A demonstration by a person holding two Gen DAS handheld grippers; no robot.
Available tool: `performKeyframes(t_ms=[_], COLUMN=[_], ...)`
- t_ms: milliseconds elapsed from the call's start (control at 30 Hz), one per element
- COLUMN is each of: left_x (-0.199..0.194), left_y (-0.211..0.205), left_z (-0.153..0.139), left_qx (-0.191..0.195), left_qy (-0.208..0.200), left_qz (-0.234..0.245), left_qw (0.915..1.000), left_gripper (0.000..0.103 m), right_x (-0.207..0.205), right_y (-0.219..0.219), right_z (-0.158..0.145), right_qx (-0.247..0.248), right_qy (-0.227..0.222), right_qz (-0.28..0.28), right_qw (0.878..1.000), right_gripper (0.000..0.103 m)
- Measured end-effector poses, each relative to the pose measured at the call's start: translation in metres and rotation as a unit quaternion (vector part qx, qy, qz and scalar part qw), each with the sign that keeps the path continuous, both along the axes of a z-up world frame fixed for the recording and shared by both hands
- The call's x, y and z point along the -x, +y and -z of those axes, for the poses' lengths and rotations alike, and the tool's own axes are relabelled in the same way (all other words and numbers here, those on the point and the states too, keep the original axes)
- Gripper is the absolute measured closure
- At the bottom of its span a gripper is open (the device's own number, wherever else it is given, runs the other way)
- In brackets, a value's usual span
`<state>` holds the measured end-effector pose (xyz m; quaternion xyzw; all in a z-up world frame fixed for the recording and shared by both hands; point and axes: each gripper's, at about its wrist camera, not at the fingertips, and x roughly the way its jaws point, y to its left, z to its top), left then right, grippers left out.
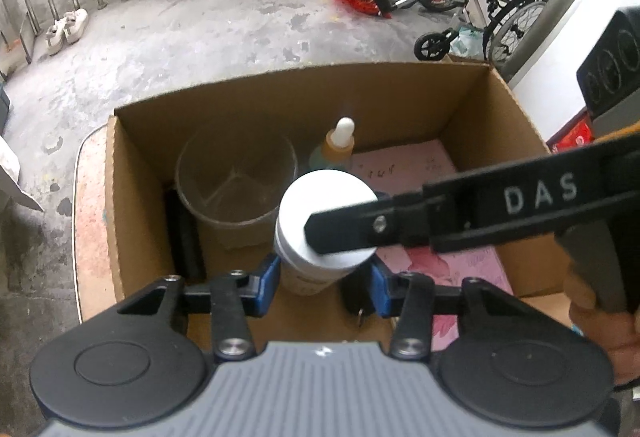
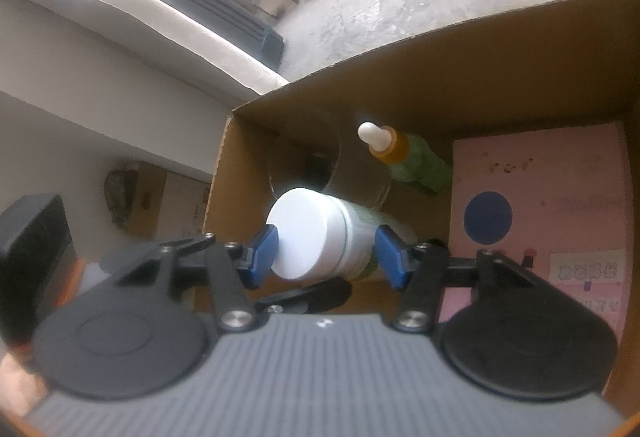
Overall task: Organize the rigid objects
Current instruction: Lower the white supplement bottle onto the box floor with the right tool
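Task object: white-lidded cylindrical plastic jar [image 1: 326, 221], inside the open brown cardboard box [image 1: 280, 85], near its front wall.
Jar axis: tilted; the flat white lid [image 2: 306, 233] leans toward the box's left wall in the right wrist view, and the body runs down and to the right.
Left hand-held gripper [image 1: 322, 279]: blue pads sit on either side of the jar body below the lid, apparently clamped on it; contact on the right pad is not fully clear.
Right hand-held gripper [image 2: 326, 251]: jaws part open around the same jar, one pad at the lid edge, the other beside the body; whether they press cannot be told.
Governing relation: the jar lies directly ahead of both hand-held grippers, between the fingers of each; the right one's finger crosses over the lid in the left wrist view.
Neighbours: clear glass beaker [image 1: 236, 177] just behind and left of the jar; green dropper bottle with orange collar and white bulb [image 2: 404, 153] behind it; pink printed card [image 2: 560, 205] to the right.
Judgement: one hand-held gripper must let go before the jar can be stood upright.
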<state>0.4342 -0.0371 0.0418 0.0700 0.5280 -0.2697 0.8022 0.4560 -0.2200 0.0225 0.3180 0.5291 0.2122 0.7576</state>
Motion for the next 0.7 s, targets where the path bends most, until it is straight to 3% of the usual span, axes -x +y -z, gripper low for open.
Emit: performKeyframes(t_ms=[700], left_x=[0.001], left_y=[-0.017], left_z=[-0.001], left_qx=[0.021], left_qy=[-0.063], left_qz=[-0.005], left_qw=[0.9978], left_gripper=[0.056], right_x=[-0.001], right_y=[-0.017], right_z=[-0.005], right_qx=[0.012], right_qy=[-0.045], right_qz=[0.018], right_qw=[0.999], right_gripper=[0.050])
